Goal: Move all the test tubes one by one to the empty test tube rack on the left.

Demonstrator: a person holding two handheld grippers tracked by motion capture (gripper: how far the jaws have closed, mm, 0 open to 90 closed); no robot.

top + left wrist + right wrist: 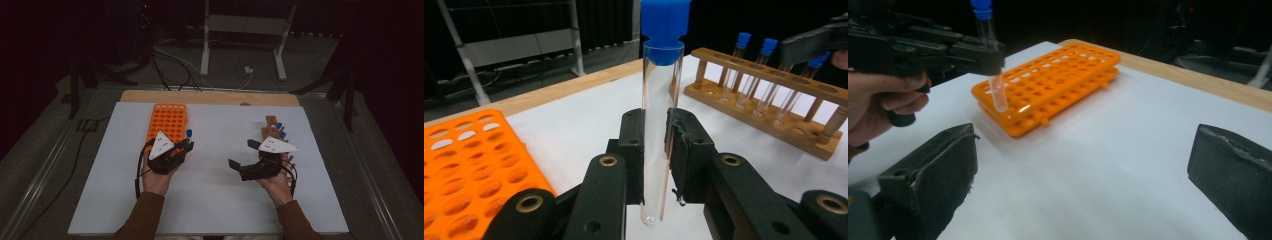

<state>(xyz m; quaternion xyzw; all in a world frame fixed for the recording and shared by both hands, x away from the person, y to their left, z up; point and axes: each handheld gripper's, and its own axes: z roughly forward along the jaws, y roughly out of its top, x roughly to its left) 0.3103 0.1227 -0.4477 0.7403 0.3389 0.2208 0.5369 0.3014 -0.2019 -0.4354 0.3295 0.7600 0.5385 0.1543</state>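
Note:
My left gripper [188, 145] is shut on a clear test tube [663, 80] with a blue cap, held upright between its pads. It hovers just right of the orange tube rack [167, 122], whose holes look empty [469, 160]. In the right gripper view, the tube [998, 95] hangs over the near corner of the orange rack [1058, 80]. My right gripper [243, 154] stands open with nothing between its jaws [1083, 175], over the white mat. Behind it is a wooden rack [274, 129] holding several blue-capped tubes [774, 100].
A white mat [215, 200] covers the wooden table [210, 96]. Beyond the far edge are a metal stand [245, 30] and floor cables [170, 65]. Metal rails run along both sides of the table.

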